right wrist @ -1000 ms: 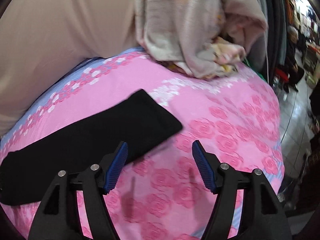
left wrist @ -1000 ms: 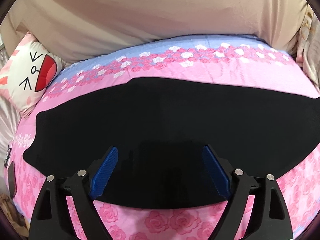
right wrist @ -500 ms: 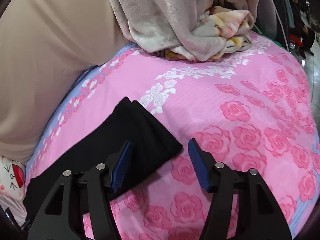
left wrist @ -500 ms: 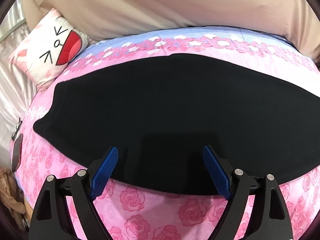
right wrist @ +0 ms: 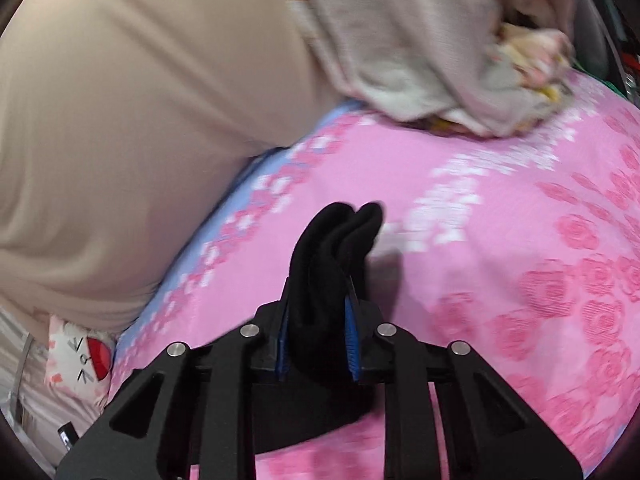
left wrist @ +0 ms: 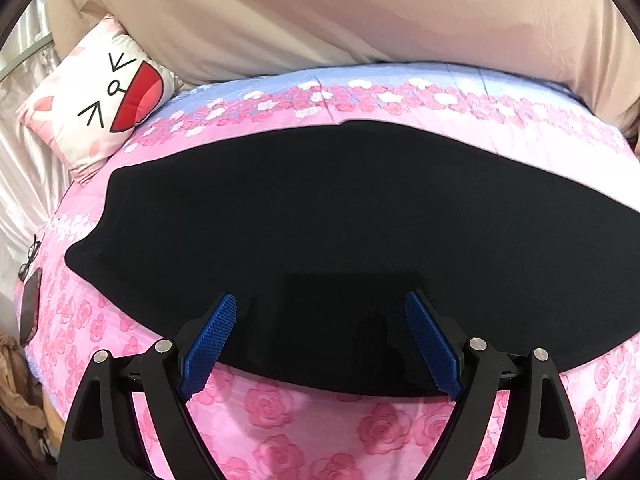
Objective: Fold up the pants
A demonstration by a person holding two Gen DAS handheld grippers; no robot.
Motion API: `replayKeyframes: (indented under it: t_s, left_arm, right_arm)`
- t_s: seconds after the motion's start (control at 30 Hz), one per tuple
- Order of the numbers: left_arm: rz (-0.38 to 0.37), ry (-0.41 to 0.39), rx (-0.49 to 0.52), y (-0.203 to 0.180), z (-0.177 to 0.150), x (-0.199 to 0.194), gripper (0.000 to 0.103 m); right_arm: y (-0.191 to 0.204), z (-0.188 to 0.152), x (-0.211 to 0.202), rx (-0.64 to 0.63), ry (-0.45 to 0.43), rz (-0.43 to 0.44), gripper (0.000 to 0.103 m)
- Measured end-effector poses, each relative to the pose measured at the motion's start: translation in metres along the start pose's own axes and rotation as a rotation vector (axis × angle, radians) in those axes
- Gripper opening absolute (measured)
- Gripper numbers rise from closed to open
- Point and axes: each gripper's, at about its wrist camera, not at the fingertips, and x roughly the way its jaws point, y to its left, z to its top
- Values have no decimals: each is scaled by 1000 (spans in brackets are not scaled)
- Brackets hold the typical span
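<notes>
Black pants (left wrist: 320, 232) lie flat across the pink rose-print bed sheet (left wrist: 280, 420), their wide end toward the left. My left gripper (left wrist: 320, 300) hovers open over their near edge, its blue pads (left wrist: 212, 344) apart and touching nothing. In the right wrist view, the leg end of the pants (right wrist: 336, 232) is bunched up between the blue pads (right wrist: 351, 332) of my right gripper (right wrist: 319, 280). That gripper's jaws are closing and press on the cloth. A fold of the cloth sticks up past the fingertips above the sheet (right wrist: 480, 240).
A cartoon-face pillow (left wrist: 100, 108) leans at the bed's left corner against a beige cloth backdrop (left wrist: 320, 20). A crumpled pale blanket (right wrist: 440, 60) is piled at the far right of the bed. Eyeglasses (left wrist: 30, 258) and a dark flat item (left wrist: 30, 300) lie by the left edge.
My right gripper swung onto the leg end and closed on it, bunching the cloth up off the sheet. My left gripper slid a little along the pants' near edge and stayed open.
</notes>
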Motion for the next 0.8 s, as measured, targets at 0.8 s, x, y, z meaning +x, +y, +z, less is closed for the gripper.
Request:
replayKeyframes:
  t_s: [0.8]
  left_arm:
    - [56, -33, -236, 197, -10, 16, 84]
  right_arm:
    - [366, -251, 162, -570, 503, 356, 21]
